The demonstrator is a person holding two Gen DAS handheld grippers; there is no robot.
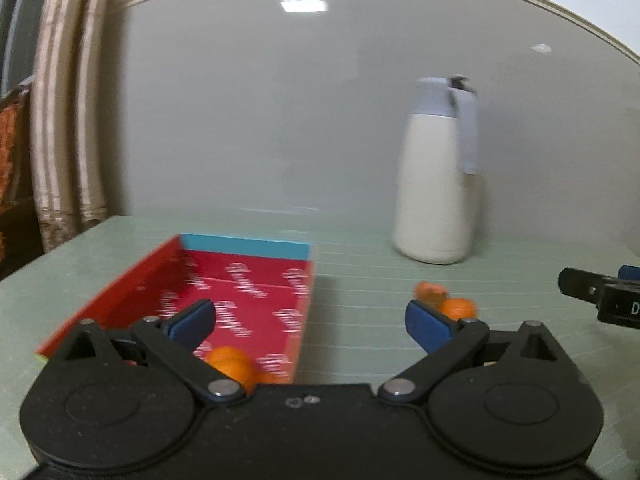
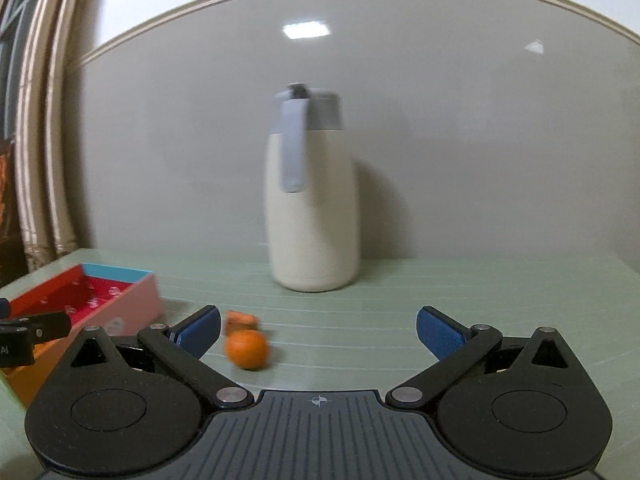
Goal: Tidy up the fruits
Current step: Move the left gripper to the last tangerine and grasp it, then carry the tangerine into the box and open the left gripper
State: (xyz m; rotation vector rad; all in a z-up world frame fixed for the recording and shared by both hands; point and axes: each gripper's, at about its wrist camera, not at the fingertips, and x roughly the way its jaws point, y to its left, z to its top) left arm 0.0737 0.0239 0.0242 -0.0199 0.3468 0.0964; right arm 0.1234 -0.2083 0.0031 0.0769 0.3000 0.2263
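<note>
Left wrist: red box apparently lies lengthwise away.

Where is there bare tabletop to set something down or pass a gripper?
Free: the table right of the jug, and the strip between the box and the jug. Inside the box, the far half is bare. Crowded: around the loose oranges beside the box, and the box's near corner.

From my left gripper I saw its blue pads spread wide with nothing between them. Below lay the red box, an orange resting at its near end. Two more oranges sat on the green table beside the right pad. A white jug stood beyond.
</note>
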